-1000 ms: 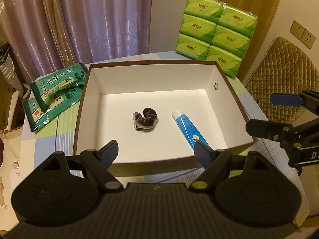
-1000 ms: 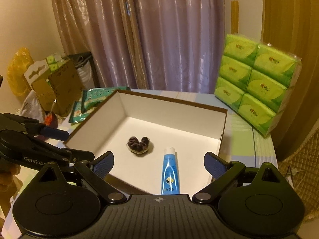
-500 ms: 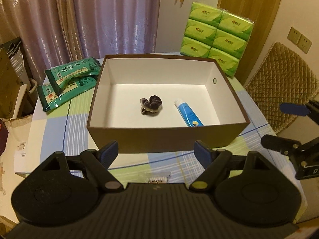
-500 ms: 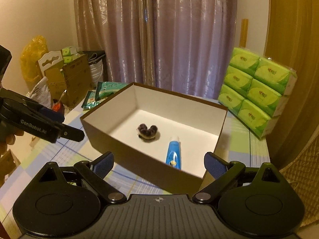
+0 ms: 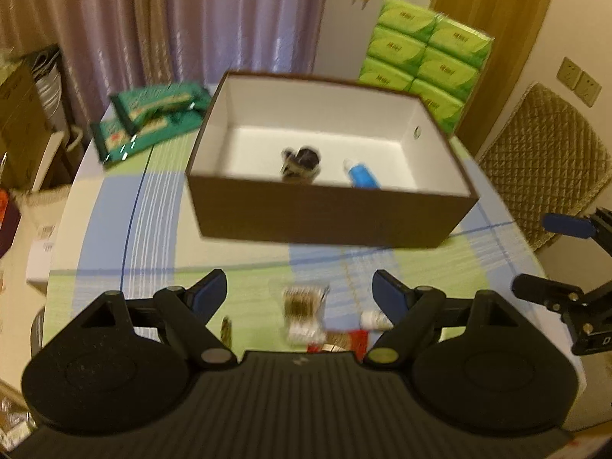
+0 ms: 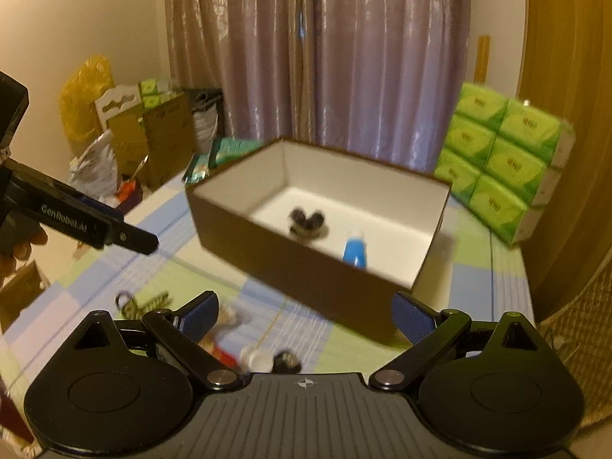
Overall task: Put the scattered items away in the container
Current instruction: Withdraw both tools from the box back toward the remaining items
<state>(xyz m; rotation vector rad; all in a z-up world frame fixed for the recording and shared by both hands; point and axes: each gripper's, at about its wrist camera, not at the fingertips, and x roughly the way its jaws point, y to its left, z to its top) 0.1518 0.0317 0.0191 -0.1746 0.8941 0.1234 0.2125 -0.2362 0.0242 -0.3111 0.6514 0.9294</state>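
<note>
Sitting on the checked tablecloth (image 5: 114, 237), the rectangular brown cardboard box (image 5: 329, 214) (white inside) holds a dark ruffled scrunchie (image 5: 302, 160) and a smooth blue tube (image 5: 361, 174). Left gripper (image 5: 298, 292) and right gripper (image 6: 304, 315) hover released, nothing between their ribbed pads, over blurred small items (image 5: 306, 317) near the box.

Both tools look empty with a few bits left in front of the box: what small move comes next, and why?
Probably lower the open left tool onto the clear packet lying between its fingers: it sits outside the box, which already holds the scrunchie and blue tube.
</note>
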